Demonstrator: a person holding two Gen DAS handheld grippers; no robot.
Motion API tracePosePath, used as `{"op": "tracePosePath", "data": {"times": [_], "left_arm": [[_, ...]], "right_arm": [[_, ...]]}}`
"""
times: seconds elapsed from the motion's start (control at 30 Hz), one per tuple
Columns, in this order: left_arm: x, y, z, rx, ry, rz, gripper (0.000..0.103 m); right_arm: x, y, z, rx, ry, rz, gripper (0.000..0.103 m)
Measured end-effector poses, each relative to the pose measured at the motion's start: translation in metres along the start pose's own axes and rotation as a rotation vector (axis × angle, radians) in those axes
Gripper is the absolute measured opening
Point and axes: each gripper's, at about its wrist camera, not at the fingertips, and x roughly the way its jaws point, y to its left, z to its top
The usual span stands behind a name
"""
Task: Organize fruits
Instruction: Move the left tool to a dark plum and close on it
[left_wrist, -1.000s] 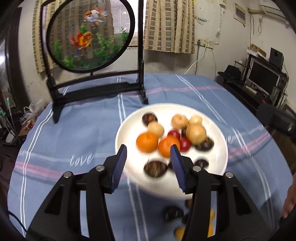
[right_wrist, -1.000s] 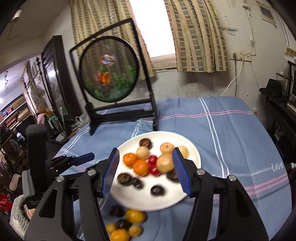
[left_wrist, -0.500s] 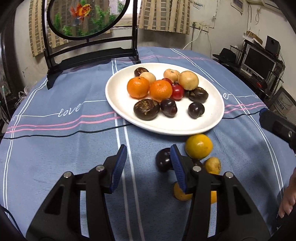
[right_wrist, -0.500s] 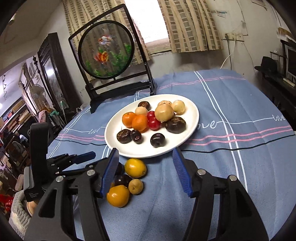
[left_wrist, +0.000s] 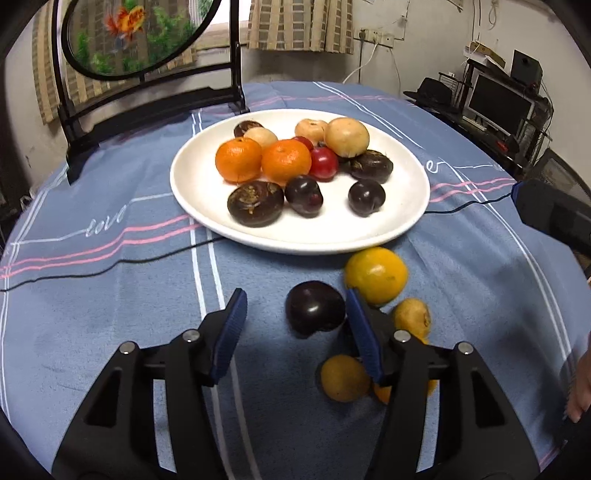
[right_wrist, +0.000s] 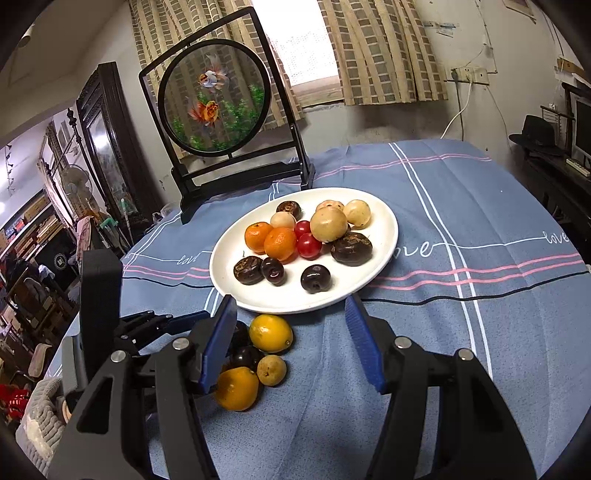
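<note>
The tabletop (right_wrist: 480, 206) is covered by a blue striped cloth, and a framed goldfish screen (right_wrist: 214, 107) is stood at its far edge, well apart from the work area. A white plate (left_wrist: 388, 229) is placed near the middle, and most of the fruit is already gathered on it: two oranges, pale round fruits, red ones and several dark ones. It is judged that the plate serves as the collecting point for the task. A small group of loose fruit is left on the cloth just beside the near rim of the plate: a yellow citrus fruit (left_wrist: 375, 275), a dark plum (left_wrist: 314, 306), a small tan fruit (left_wrist: 412, 317) and two more yellow-orange fruits lower down, partly hidden. The left tongs (left_wrist: 295, 325) are held low over this group, and their jaws are opening; the dark plum lies between the pads, close against the right-hand pad, but it is not pinched and whether that pad touches it cannot be told. It is judged that this plum is lined up for pickup. The right tongs (right_wrist: 291, 339) are spread and hold nothing, and are aimed at the plate's near rim, with the loose group beside their left-hand pad.
</note>
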Motion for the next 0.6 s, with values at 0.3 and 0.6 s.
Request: {"op": "tracePosePath", "data": {"times": [0.3, 0.6], "left_arm": [[0.013, 0.023, 0.001, -0.084, 0.038, -0.122, 0.056], [0.019, 0.029, 0.001, -0.129, 0.067, -0.239, 0.037]], "right_arm": [[-0.001, 0.000, 0.000, 0.003, -0.004, 0.002, 0.062], [-0.001, -0.001, 0.000, 0.006, -0.004, 0.004, 0.062]]}}
